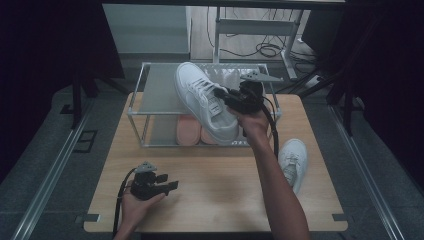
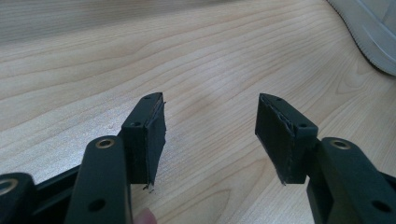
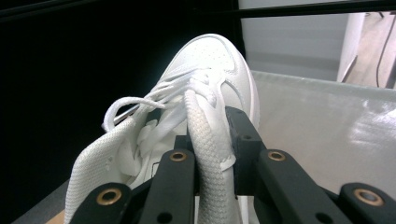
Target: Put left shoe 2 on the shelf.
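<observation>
The right claw [image 1: 231,100] is gripping a white sneaker [image 1: 205,100] by the side wall of its collar, its jaws pressing on the padded rim, as the right gripper view [image 3: 212,154] is showing; the sneaker [image 3: 205,84] is hanging tilted in the air, toe pointing away toward the bench's far edge, above the top shelf of a metal-framed shoe rack [image 1: 150,92] that is standing at the far edge of the wooden bench [image 1: 215,195]; a pair of pink shoes [image 1: 189,130] is sitting on the rack's lower shelf; a second white sneaker [image 1: 292,160] is lying on the bench near its right edge, just beside the person's right forearm; the left claw [image 1: 167,186] is resting in the left hand near the bench's near left corner, its jaws standing wide apart with nothing but bare wood between them, as the left gripper view [image 2: 210,130] is showing.
</observation>
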A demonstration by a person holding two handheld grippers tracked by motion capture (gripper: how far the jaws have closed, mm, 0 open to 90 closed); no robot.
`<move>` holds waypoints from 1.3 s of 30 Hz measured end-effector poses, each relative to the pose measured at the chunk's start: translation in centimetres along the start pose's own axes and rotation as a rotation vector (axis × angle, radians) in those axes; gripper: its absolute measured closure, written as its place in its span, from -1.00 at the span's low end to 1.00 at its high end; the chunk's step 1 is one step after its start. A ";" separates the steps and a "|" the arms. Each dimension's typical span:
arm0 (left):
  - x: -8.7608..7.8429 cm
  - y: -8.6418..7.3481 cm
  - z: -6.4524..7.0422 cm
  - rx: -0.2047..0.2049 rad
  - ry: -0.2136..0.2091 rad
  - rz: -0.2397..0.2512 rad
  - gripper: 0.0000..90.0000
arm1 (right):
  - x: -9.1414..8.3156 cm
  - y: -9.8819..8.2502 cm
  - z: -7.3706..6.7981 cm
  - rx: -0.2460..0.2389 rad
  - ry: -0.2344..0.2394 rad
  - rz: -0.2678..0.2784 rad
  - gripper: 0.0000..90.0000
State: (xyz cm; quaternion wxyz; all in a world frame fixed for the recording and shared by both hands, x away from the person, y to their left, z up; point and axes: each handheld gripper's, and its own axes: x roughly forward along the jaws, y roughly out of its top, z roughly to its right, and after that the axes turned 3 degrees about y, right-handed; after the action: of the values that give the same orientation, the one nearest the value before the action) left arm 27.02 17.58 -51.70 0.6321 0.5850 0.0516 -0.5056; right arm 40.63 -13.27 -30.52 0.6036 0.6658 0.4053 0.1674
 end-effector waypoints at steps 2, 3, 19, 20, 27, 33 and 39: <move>0.0 0.0 0.0 0.002 0.000 -0.001 -0.04 | 0.4 0.4 0.4 0.011 -0.010 0.002 0.82; 0.0 0.0 0.0 0.001 -0.001 -0.001 -0.04 | 0.6 0.6 0.5 0.017 -0.015 -0.001 0.82; 0.2 -0.1 0.0 0.002 -0.010 -0.005 -0.04 | 4.5 3.1 2.1 0.073 -0.106 -0.022 0.82; 0.1 -0.1 -0.1 0.002 -0.009 -0.005 -0.04 | 4.8 3.2 2.2 0.075 -0.110 -0.023 0.82; 0.1 -0.1 -0.2 -0.001 -0.009 0.006 -0.03 | 6.8 3.7 3.1 0.111 -0.135 -0.035 0.82; 0.0 -0.1 -0.3 -0.006 -0.009 0.017 -0.03 | 8.7 4.7 3.8 0.144 -0.173 -0.035 0.82; -0.1 -0.2 -0.7 -0.013 -0.007 0.022 -0.03 | 10.7 5.2 4.7 0.182 -0.208 -0.045 0.82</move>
State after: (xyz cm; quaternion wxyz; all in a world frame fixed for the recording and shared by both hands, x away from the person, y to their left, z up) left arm 27.18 18.23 -51.98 0.6415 0.5797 0.0465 -0.5003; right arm 52.30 -8.18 -29.53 0.5831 0.7223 0.3688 0.0464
